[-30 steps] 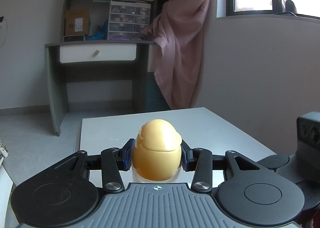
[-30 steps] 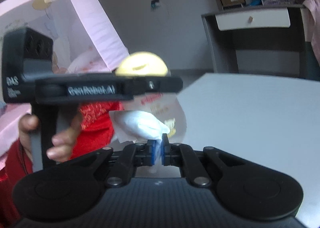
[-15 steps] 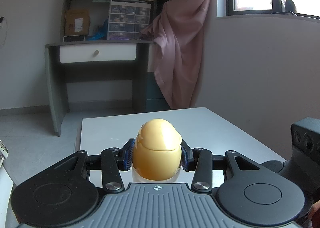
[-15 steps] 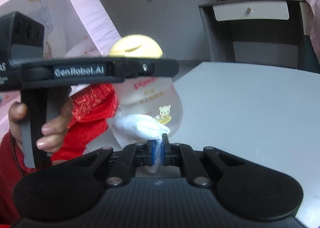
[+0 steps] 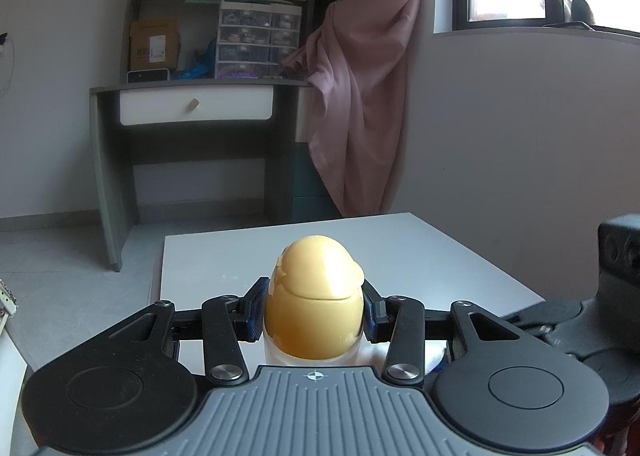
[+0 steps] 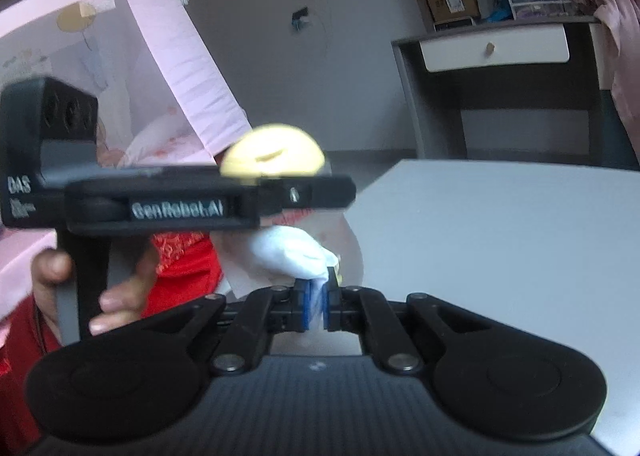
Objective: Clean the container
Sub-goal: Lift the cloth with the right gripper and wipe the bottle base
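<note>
Your left gripper (image 5: 314, 316) has its jaws clenched on the yellow cap (image 5: 314, 296) of a clear bottle (image 6: 346, 252), holding it upright over the near end of the white surface (image 5: 400, 256). Your right gripper (image 6: 318, 306) has its jaws pinched tight on a white cloth (image 6: 290, 252), which presses against the bottle's side just below the left gripper. Your hand (image 6: 80, 288) grips the left gripper's handle.
</note>
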Demonstrator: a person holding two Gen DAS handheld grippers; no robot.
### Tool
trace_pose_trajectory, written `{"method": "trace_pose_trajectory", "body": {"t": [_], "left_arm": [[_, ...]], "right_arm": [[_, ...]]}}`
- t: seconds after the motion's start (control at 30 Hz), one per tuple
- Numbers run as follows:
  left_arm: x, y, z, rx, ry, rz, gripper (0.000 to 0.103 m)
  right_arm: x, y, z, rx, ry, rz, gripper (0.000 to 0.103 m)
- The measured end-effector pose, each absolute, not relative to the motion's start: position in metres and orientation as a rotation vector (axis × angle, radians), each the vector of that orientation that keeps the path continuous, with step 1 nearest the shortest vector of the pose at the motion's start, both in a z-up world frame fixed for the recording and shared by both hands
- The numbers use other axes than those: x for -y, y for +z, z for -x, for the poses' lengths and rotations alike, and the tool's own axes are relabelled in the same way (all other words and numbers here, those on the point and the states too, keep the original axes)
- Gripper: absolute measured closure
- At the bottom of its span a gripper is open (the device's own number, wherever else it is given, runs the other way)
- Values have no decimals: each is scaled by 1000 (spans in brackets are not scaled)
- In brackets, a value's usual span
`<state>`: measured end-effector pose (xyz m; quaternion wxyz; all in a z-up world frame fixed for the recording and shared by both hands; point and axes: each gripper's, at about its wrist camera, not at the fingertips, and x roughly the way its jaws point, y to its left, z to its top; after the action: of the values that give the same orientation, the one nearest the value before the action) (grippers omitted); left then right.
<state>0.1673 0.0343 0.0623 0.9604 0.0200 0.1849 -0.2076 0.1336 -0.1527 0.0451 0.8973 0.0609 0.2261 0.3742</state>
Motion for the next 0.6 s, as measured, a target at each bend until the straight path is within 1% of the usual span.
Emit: {"method": "trace_pose_trajectory", "body": {"t": [0.33, 0.6], "left_arm": [[-34, 61, -168, -373, -418, -35, 58], [-34, 61, -169, -372, -419, -36, 58]], "right_arm": [[145, 31, -137, -529, 757, -69, 97], [142, 30, -138, -527, 747, -54, 97]]}}
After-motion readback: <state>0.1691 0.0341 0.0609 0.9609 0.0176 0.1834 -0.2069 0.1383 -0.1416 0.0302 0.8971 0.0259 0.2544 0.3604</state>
